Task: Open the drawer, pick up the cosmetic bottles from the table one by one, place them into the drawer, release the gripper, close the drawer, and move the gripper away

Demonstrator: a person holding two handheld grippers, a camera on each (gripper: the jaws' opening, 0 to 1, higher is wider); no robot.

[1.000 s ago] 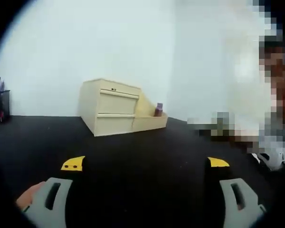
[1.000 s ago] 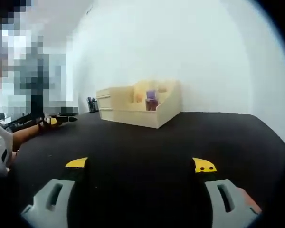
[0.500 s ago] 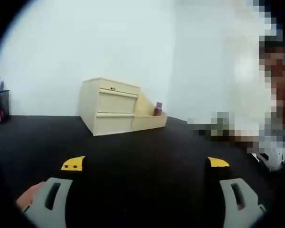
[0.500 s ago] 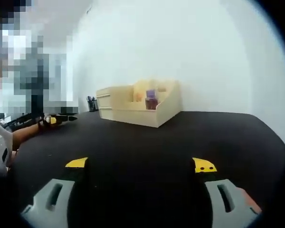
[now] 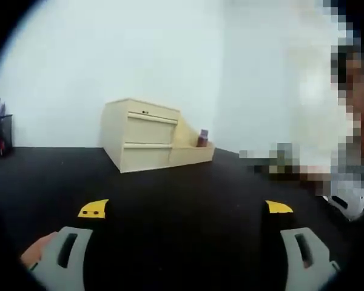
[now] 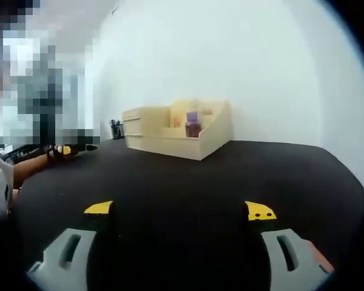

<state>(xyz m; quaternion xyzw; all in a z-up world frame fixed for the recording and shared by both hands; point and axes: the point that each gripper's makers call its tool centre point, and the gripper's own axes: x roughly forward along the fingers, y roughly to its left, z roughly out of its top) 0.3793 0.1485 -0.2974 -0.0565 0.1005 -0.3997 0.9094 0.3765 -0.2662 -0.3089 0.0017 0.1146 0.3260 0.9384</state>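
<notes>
A small bottle [image 5: 202, 138] with a purple top and dark reddish body stands upright in the open tray section beside the drawers of a cream box-shaped cabinet [image 5: 141, 134]; its label is too small to read. In the right gripper view the same bottle [image 6: 192, 125] shows inside the tray's sloped side walls of the cabinet [image 6: 177, 129]. Both drawer fronts look flush and shut. The cabinet sits far back on a matte black desk [image 5: 182, 194] near a plain white wall [image 5: 109, 54], with wide bare desk in front. A dark mesh pen cup [image 5: 1, 134] stands well to one side. The left gripper [image 5: 185, 208] and the right gripper [image 6: 179, 210] each have yellow-tipped jaws spread wide apart, holding nothing.
</notes>
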